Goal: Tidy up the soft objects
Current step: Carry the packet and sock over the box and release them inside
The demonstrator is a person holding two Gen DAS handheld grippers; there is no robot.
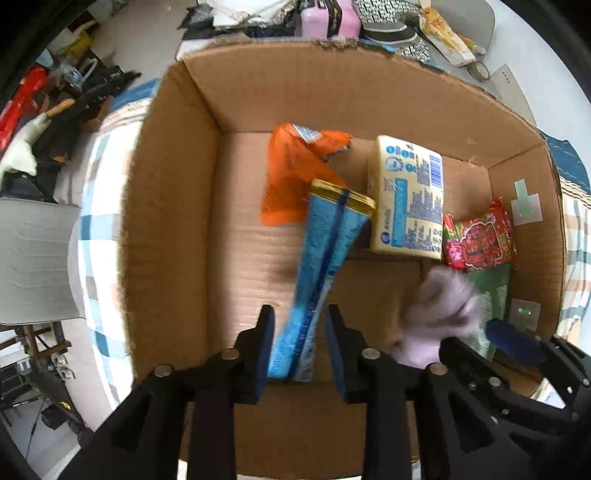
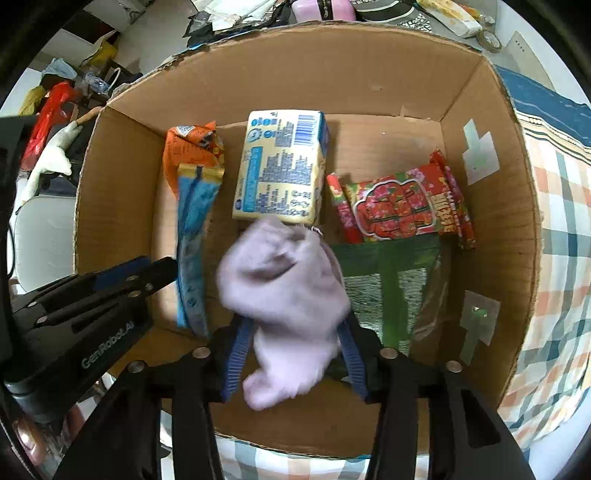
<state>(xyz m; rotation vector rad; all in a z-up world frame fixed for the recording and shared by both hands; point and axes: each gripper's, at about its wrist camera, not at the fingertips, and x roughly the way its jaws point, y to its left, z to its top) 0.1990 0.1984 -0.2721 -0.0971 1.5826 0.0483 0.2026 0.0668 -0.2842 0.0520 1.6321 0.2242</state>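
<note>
An open cardboard box [image 1: 173,221] [image 2: 491,206] holds an orange packet [image 1: 291,173] [image 2: 192,144], a yellow tissue pack [image 1: 406,199] [image 2: 280,170], a red snack packet [image 1: 480,240] [image 2: 402,203] and a green packet [image 2: 388,288]. My left gripper [image 1: 301,314] is open over the box, its fingers on either side of a long blue packet [image 1: 325,273] [image 2: 192,254], apart from it. My right gripper [image 2: 293,325] has a blurred lilac soft cloth [image 2: 284,306] [image 1: 439,314] between its wide-apart fingers; I cannot tell whether they grip it.
The box stands on a checked cloth [image 2: 554,258] [image 1: 99,206]. Behind it lie a pink bottle [image 1: 328,18], patterned fabric [image 1: 388,22], a tape roll [image 1: 480,70] and other clutter. A grey chair [image 1: 37,258] stands at the left.
</note>
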